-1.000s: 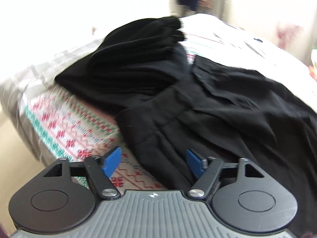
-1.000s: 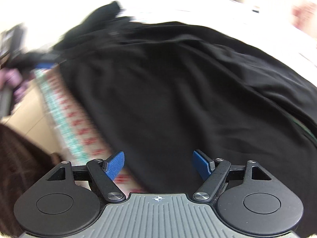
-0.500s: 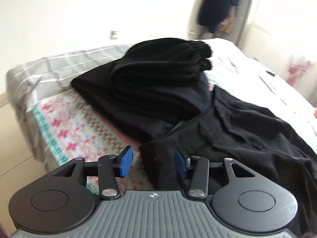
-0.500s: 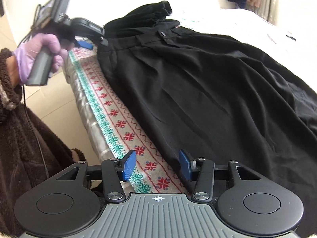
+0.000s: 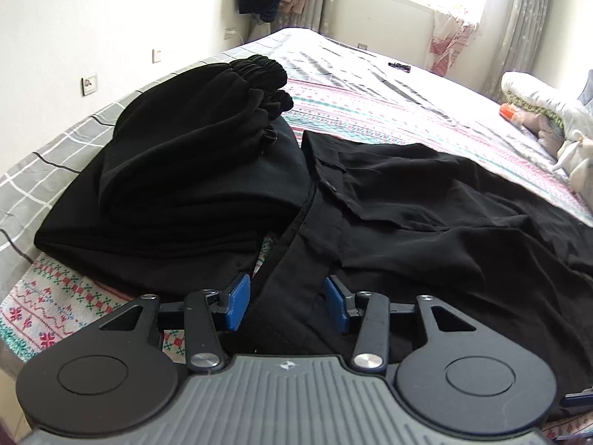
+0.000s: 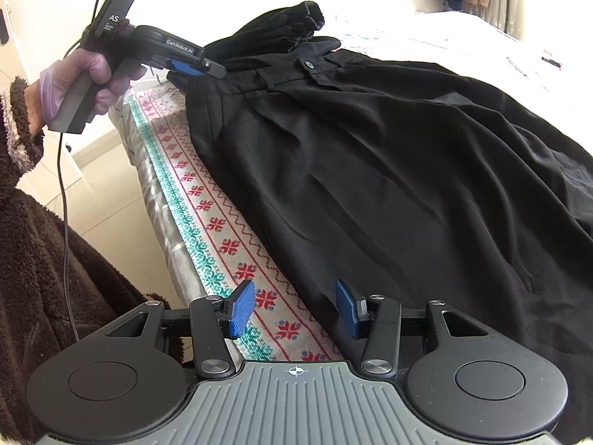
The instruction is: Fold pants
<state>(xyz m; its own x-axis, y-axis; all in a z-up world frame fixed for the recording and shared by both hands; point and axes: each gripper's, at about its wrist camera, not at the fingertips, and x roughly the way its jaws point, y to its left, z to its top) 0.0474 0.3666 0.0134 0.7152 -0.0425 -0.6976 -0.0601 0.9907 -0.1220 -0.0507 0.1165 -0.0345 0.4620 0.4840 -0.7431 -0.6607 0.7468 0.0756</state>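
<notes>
Black pants (image 6: 389, 170) lie spread on the bed (image 6: 222, 233), ready for folding. Left claw (image 5: 287, 306), part-open, straddles the waistband corner, perhaps gripping; right claw (image 6: 294, 309) part-open over the near hem edge, empty.

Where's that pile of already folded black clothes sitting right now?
In the left wrist view the folded black pile lies on the bed at upper left, right beside the waistband of the spread-out black pants.
</notes>
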